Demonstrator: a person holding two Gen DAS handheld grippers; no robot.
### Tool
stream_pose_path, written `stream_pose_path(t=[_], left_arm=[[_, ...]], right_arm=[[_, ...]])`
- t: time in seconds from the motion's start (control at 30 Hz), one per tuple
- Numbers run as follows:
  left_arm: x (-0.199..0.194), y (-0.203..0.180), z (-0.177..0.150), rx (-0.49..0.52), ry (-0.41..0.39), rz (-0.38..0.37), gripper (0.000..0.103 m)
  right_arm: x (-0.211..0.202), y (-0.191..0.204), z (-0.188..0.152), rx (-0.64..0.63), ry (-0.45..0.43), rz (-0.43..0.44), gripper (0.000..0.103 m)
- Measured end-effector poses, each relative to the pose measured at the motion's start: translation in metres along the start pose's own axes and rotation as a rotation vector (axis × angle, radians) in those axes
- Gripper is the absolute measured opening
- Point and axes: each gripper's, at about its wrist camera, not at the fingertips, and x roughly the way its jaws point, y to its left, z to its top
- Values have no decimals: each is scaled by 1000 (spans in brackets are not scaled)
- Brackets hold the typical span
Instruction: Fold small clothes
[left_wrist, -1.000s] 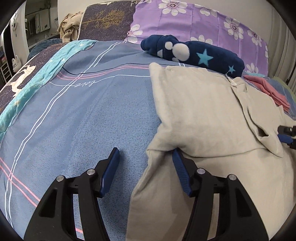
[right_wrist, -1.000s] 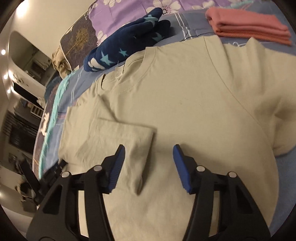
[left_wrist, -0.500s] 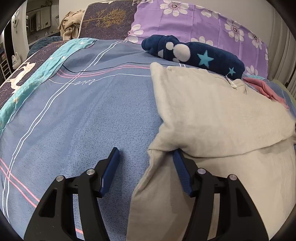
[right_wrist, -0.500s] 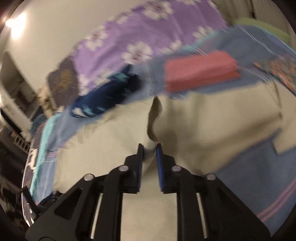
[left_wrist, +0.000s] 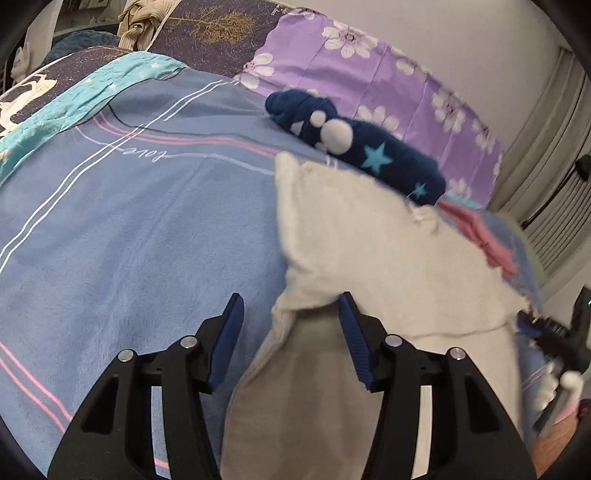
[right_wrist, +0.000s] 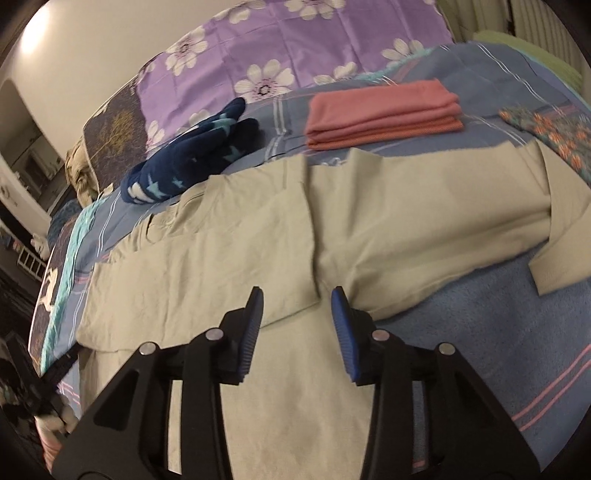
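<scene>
We have the beige T-shirt (right_wrist: 369, 229) flat on the blue bedspread (left_wrist: 129, 229), both sides folded inward. Left gripper (left_wrist: 291, 314) partly open and just closing a bit, the shirt's folded edge between its jaws, nothing pinched. Right gripper (right_wrist: 297, 308) just reopened, jaws apart over the fold corner, holding nothing. Folded pink cloth (right_wrist: 384, 114) lies beyond the shirt.

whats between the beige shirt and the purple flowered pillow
In the right wrist view, the navy star-print fleece piece and folded pink stack lie on the blue bedspread between them.
</scene>
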Motion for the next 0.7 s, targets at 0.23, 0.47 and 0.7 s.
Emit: stream_pose_path(t=[0.23, 0.47, 0.7], left_arm=[[41, -16, 37, 64, 55, 71, 54], [73, -10, 54, 99, 56, 103, 2], [69, 33, 49, -25, 28, 80, 1]], right_arm=[[-3, 46, -23, -200, -19, 38, 44], [12, 70, -66, -363, 39, 60, 56], [26, 53, -76, -299, 73, 110, 62]])
